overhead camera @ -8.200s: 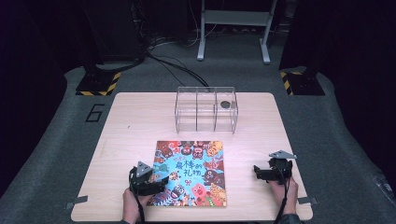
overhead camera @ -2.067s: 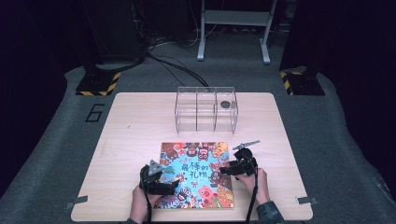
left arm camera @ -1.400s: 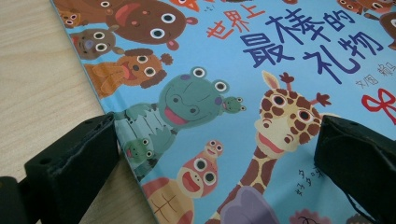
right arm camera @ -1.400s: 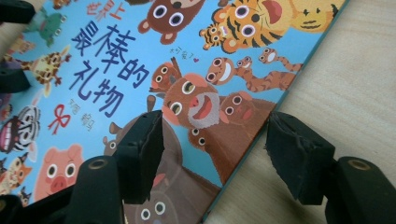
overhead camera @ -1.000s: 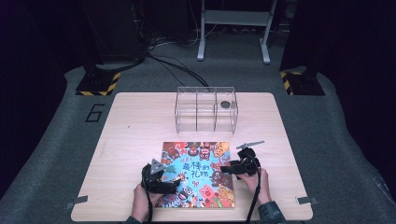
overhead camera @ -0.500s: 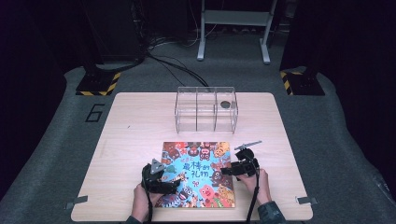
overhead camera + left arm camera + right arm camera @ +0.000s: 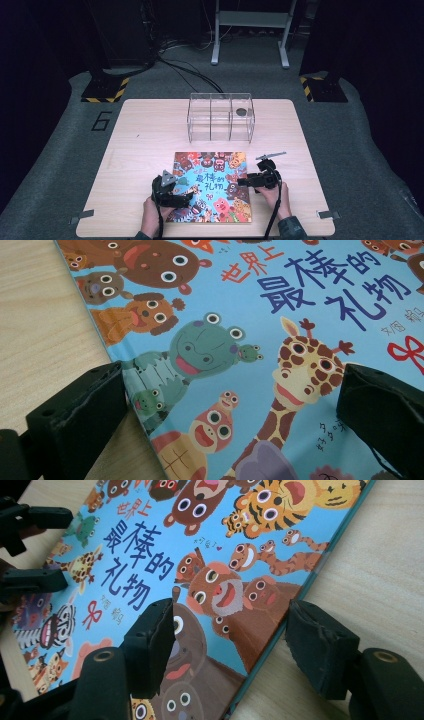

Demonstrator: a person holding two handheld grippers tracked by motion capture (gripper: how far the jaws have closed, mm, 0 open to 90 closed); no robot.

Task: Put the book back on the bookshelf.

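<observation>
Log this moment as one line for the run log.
scene: picture book closed, flat on table | left gripper: open, over book's left edge | right gripper: open, straddling book's right edge | clear box: untouched

Table (image 7: 150,130) brightly lit, surroundings dark; gripper views sharp, slightly soft

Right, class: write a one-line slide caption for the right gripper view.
Right gripper with open fingers straddling the right edge of the picture book on the table.
</observation>
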